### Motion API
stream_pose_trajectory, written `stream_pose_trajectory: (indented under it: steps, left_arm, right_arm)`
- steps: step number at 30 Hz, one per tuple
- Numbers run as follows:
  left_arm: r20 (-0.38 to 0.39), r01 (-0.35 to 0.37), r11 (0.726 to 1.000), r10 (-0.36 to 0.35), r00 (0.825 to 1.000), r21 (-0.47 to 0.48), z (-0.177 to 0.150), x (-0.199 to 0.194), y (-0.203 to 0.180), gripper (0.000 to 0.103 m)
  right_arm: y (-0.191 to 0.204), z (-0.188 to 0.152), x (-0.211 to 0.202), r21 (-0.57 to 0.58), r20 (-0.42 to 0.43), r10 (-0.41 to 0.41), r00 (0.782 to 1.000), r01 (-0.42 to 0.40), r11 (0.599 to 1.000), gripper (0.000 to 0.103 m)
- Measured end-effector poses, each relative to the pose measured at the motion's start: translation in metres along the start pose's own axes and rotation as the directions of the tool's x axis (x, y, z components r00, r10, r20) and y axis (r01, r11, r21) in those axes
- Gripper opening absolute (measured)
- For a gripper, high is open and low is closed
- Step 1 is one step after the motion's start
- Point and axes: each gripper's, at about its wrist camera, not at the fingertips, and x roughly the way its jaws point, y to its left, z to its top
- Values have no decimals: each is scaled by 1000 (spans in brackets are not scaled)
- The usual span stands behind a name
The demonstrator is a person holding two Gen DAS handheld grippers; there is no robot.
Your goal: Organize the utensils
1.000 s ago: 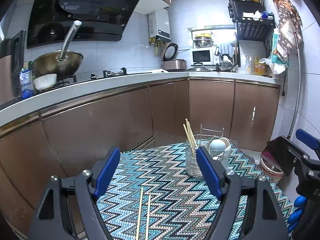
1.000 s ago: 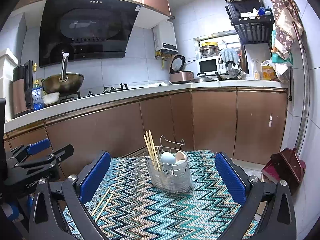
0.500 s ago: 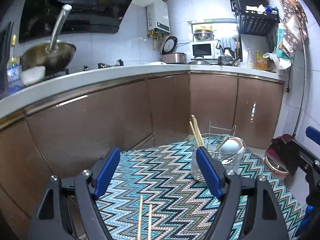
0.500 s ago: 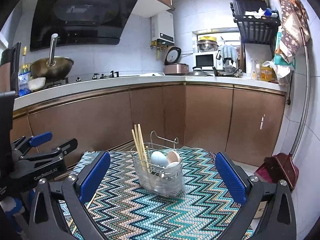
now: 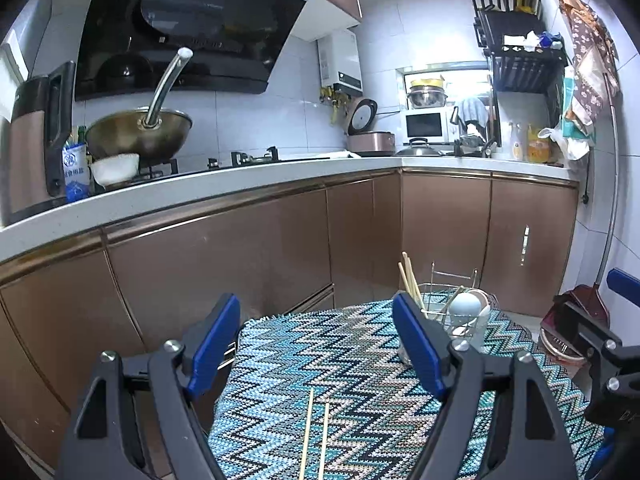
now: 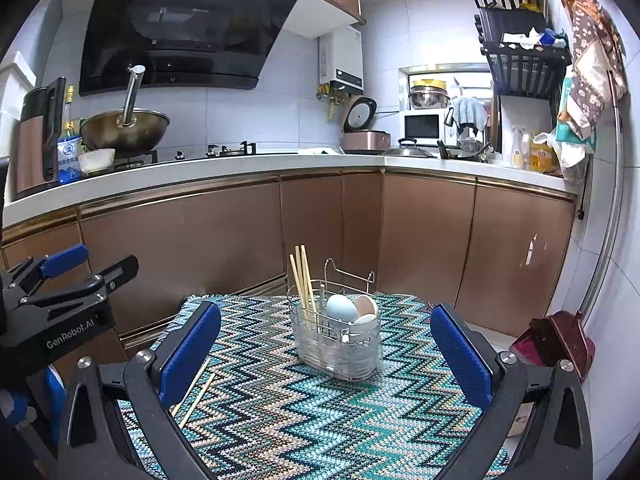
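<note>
Lying flat: two chopsticks (image 5: 316, 432) (three in caddy (image 6: 336, 336)).

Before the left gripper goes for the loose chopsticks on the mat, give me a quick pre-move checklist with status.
1. Left gripper open and holding nothing: ok.
2. Right gripper open and holding nothing: ok.
3. Two loose wooden chopsticks lying flat on the zigzag-patterned woven mat, side by side and uncovered: ok.
4. Chopsticks lined up between the left gripper's fingers: ok, they lie below the gap, running roughly along the pointing direction.
5. Wire utensil caddy upright on the mat, with chopsticks standing in its left end: ok.
6. Room in that chopstick compartment for two more: cannot tell.
7. Right gripper apart from the loose chopsticks: ok in the left wrist view.
</note>
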Motion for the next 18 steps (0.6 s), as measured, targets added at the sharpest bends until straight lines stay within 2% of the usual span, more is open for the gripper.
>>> stream_pose_trajectory:
  steps: [11, 18]
  left_arm:
    - [59, -6, 1000, 4, 998, 24, 11, -24, -6, 78]
    - [105, -3, 1000, 2, 995, 7, 17, -44, -1, 78]
  right_arm:
    - [-3, 14, -20, 15, 65, 8, 998, -9, 1000, 103]
    - [2, 25, -36, 4, 108, 0, 994, -1, 1000, 103]
